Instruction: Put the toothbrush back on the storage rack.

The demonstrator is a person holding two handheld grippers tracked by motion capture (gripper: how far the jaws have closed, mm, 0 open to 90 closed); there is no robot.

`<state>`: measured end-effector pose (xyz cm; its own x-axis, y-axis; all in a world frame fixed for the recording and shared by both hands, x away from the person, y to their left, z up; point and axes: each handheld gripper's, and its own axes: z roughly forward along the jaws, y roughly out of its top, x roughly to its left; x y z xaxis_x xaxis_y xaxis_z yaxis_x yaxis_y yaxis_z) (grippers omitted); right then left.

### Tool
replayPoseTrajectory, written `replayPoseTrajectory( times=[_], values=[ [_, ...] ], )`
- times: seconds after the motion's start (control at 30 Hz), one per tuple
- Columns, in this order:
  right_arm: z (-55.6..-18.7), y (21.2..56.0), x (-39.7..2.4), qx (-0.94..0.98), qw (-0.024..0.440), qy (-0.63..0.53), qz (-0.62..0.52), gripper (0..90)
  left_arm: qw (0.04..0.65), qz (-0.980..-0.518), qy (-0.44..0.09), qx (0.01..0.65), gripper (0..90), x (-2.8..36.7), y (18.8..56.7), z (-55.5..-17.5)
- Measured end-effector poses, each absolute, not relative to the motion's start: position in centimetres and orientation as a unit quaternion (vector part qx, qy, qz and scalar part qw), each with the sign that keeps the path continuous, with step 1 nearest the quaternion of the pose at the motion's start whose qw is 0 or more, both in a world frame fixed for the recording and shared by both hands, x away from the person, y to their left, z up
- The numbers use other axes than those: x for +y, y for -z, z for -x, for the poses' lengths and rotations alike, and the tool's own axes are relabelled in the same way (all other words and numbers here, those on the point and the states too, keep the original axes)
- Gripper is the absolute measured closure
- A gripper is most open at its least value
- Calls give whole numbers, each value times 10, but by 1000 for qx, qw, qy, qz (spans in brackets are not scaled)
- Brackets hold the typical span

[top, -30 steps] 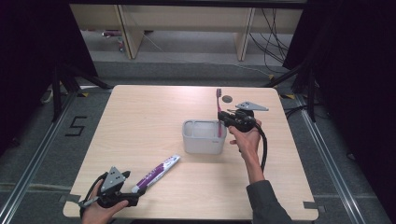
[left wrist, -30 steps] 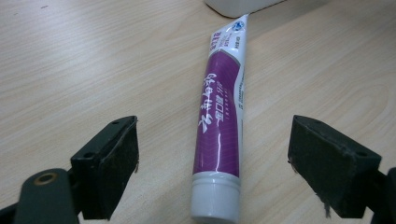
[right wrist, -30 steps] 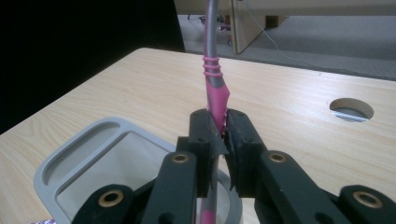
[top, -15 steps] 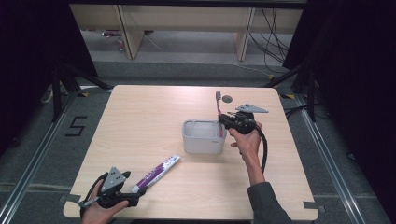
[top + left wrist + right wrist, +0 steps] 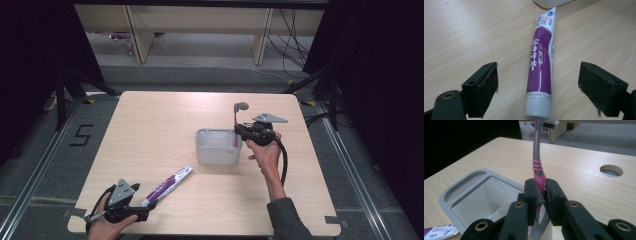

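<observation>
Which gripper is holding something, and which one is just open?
The right gripper is holding: it pinches the pink toothbrush upright over the grey holder. The left gripper stands open around the purple toothpaste tube, not touching it.

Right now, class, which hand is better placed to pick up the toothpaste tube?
Left. The left gripper has its fingers open either side of the toothpaste tube; the right gripper holds the toothbrush.

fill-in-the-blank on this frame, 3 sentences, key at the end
1. The right gripper is shut on a pink and grey ____.
2. The toothpaste tube lies flat between the ____ jaws of the left gripper.
3. The toothbrush stands upright at the rim of the grey ____.

Missing words: toothbrush; open; container
</observation>
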<state>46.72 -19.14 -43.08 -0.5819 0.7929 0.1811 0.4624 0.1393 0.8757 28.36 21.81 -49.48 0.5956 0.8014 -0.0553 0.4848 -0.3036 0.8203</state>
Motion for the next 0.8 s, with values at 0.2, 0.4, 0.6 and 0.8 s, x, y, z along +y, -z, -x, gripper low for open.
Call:
replayPoseTrajectory(
  times=[0.2,0.4,0.6,0.8],
  values=[
    [-465,431,-191,734,171,-499,-427,783,423,-786,-187,410,159,218,495,-283],
    [-463,430,-193,739,170,-496,-422,710,411,-796,-191,402,159,221,494,-284],
    [-454,422,-192,734,163,-492,-438,557,413,-795,-188,402,159,221,494,-284],
    [-442,416,-199,749,178,-486,-414,451,420,-787,-189,410,159,218,494,-283]
  ],
)
